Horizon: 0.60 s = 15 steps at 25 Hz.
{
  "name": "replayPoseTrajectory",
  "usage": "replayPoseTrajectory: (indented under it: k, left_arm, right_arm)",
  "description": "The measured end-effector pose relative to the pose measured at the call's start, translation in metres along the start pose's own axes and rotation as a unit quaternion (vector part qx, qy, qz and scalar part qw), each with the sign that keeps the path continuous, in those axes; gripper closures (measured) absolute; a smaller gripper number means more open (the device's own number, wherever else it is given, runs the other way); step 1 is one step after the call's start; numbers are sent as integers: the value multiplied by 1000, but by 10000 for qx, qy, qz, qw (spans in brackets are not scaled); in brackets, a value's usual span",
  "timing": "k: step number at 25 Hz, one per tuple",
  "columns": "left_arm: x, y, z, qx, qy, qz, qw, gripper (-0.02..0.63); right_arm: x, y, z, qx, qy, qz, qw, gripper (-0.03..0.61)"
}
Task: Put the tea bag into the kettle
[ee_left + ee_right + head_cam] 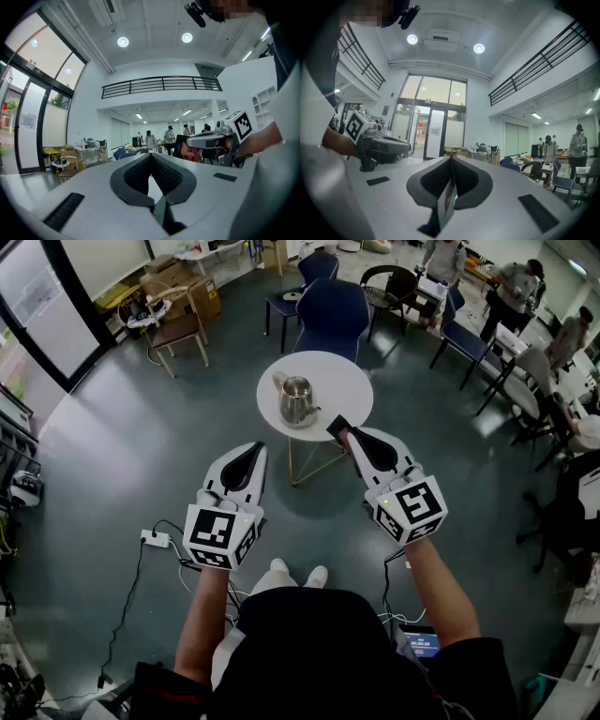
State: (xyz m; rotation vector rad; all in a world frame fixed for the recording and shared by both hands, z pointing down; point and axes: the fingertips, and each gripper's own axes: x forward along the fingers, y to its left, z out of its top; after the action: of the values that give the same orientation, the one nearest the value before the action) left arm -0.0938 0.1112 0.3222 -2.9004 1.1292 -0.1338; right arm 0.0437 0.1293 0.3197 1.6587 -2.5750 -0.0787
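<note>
Left gripper (253, 448): pressing jaws together, gripping nothing.
Right gripper (347, 435): pinching tea bag (336, 426).
Kettle (298, 401): sitting on round table (354, 381).

We see bright, even light from round ceiling lamps (123, 42) and tall windows (433, 119). Pale glare lies on the floor (103, 437) left of the tabletop (347, 381). Both gripper views bend at the edges, corners black.

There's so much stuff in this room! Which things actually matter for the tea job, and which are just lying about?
For the job:
- shiny metal kettle on the round white table
- thin flat tea bag, pinched in the right gripper

Lying about:
- left gripper, shut on nothing
- dark blue chair
- white power strip
- cardboard boxes
</note>
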Motion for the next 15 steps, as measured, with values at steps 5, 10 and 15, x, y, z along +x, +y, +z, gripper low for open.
replayPoseTrajectory:
  k: [5,10,15]
  left_arm:
    - [4,6,0,-57,3,19,10000,598]
    - [7,5,-1,-85,22,28,10000,598]
    - [17,2,-4,-87,59,2,9999,598]
  right_arm:
    - [7,-5,3,93,-61,-8,9999,560]
    - [7,-8,5,217,-155,23,9996,558]
    - [9,-14,1,238,-125,74,9996,558]
